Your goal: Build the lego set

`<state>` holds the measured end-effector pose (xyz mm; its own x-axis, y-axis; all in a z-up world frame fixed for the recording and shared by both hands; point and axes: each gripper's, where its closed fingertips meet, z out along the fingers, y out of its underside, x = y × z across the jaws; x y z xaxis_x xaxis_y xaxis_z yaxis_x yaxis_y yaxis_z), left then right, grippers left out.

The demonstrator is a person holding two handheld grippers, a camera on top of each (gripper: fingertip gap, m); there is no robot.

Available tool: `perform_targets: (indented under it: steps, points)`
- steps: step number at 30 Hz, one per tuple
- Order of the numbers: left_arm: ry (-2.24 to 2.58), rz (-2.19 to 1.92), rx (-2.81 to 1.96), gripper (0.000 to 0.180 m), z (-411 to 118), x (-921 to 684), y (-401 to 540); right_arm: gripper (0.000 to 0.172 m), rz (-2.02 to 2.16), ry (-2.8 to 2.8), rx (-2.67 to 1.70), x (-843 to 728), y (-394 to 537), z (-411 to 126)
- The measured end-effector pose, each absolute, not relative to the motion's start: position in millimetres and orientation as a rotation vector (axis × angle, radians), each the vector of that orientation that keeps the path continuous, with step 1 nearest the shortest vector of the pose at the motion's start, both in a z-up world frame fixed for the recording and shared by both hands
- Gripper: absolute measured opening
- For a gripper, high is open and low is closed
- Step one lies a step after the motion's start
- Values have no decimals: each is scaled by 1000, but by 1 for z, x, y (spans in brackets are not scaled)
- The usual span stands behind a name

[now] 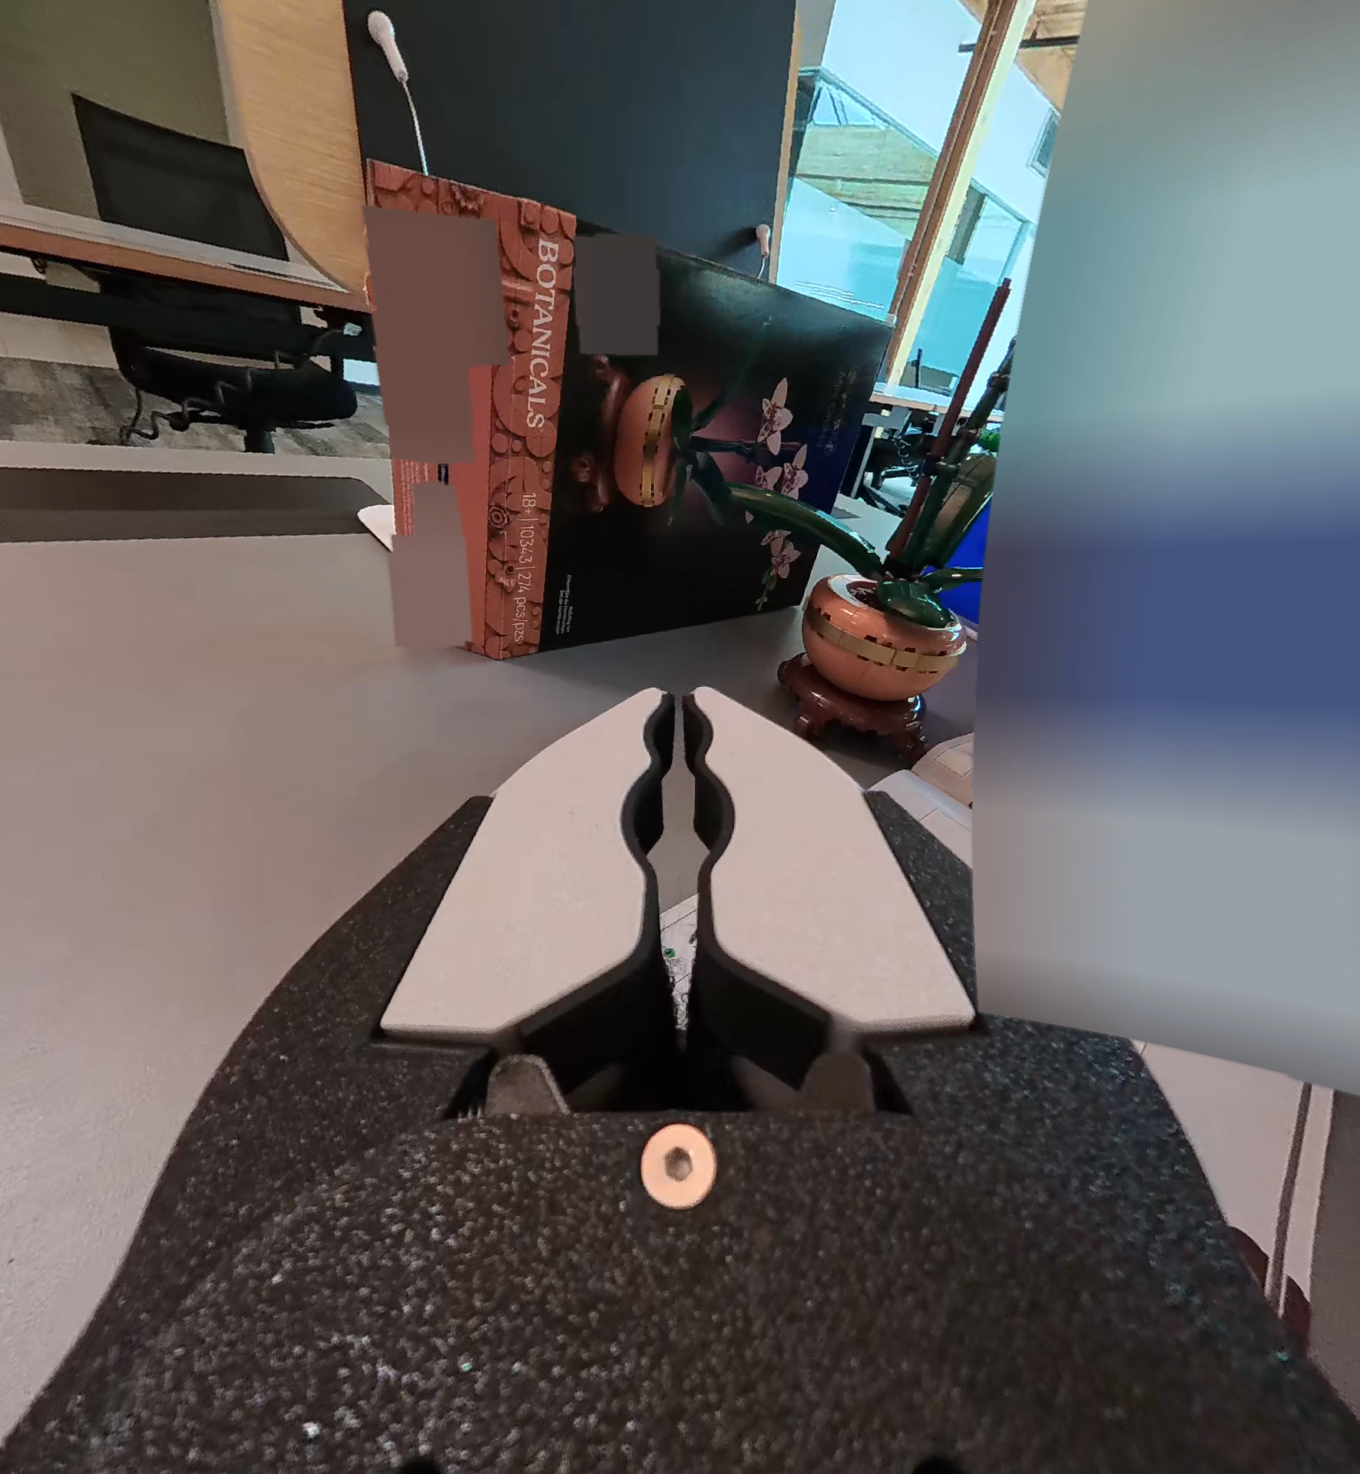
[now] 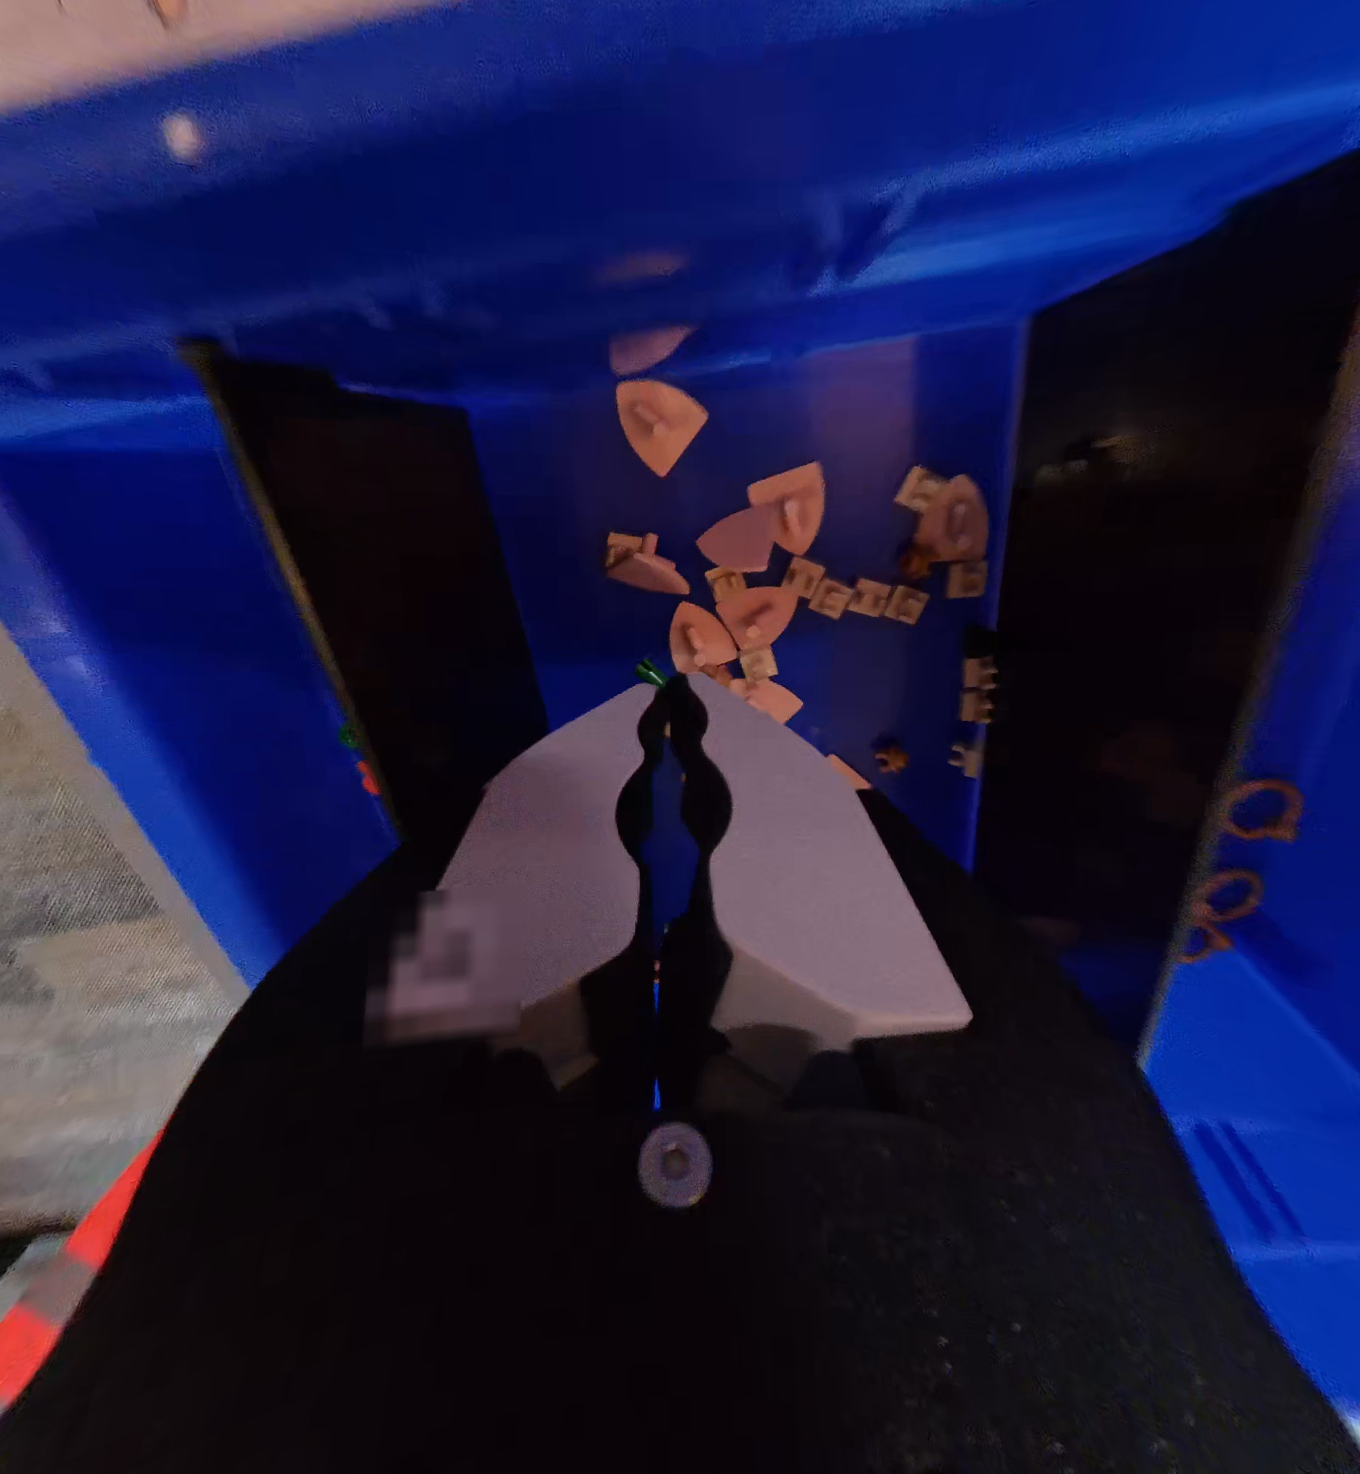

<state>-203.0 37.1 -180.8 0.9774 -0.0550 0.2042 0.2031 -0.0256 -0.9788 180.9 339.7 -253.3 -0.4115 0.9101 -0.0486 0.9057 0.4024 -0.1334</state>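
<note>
My left gripper (image 1: 680,700) is shut with nothing between its pads. It hovers over the grey table (image 1: 182,718), pointing at an upright dark and reddish box (image 1: 660,447). A brick-built plant in a pink pot on a brown stand (image 1: 880,638) is just beyond it to the right. My right gripper (image 2: 670,687) is down inside a blue bin (image 2: 660,199). It is shut on a small green piece (image 2: 648,674) that sticks out to the upper left of its tips. Several pink curved pieces (image 2: 660,423) and small tan square pieces (image 2: 868,598) lie on the bin floor just beyond the tips.
Dark dividers or compartments flank the bin floor on the left (image 2: 389,558) and right (image 2: 1139,558). A white booklet (image 1: 928,790) lies on the table by the pot stand. Office chairs and a desk (image 1: 182,319) stand behind the table on the left. The left gripper's tips are roughly 50 centimeters from the right gripper's.
</note>
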Motion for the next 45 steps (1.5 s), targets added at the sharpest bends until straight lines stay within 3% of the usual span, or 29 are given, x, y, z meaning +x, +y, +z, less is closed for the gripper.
perform_targets:
  steps: [9, 13, 18, 24, 29, 45]
  points:
    - [-78, -204, -1588, 1, -181, -198, 37, 0, 245, -2445, -1571, 167, 330, -214]
    - [-64, -192, -1607, 1, -183, -196, 38, 0, 359, -2272, -1465, 137, 314, -169]
    - [-55, -171, -1651, 1, -189, -196, 41, 0, 580, -2159, -1193, 75, 223, -122]
    - [-19, -147, -1669, 1, -190, -190, 44, 0, 789, -2309, -1077, 10, 122, -203]
    - [-7, -147, -1672, 1, -190, -188, 43, 0, 694, -2353, -1037, -20, 110, -243]
    - [-17, -162, -1672, 2, -191, -188, 42, 0, 577, -2422, -1146, 38, 128, -269]
